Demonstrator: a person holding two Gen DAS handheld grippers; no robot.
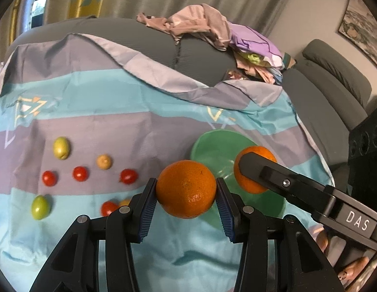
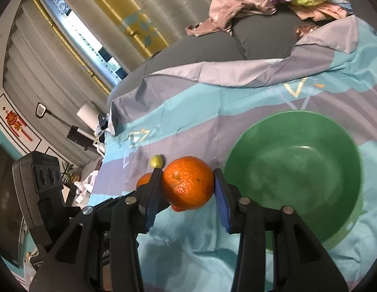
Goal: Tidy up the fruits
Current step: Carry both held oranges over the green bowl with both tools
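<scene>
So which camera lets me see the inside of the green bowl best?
The right wrist view. There the green bowl shows its whole round inside, nothing in it, with only its near edge behind the right gripper. In the left wrist view the bowl is half hidden behind two oranges and the right gripper.

Lighting: soft, even daylight from the bright window strip, upper left. Shadows faint. Strong fisheye bending, dark vignette at corners. Slight blur on the glossy round green bowl.
</scene>
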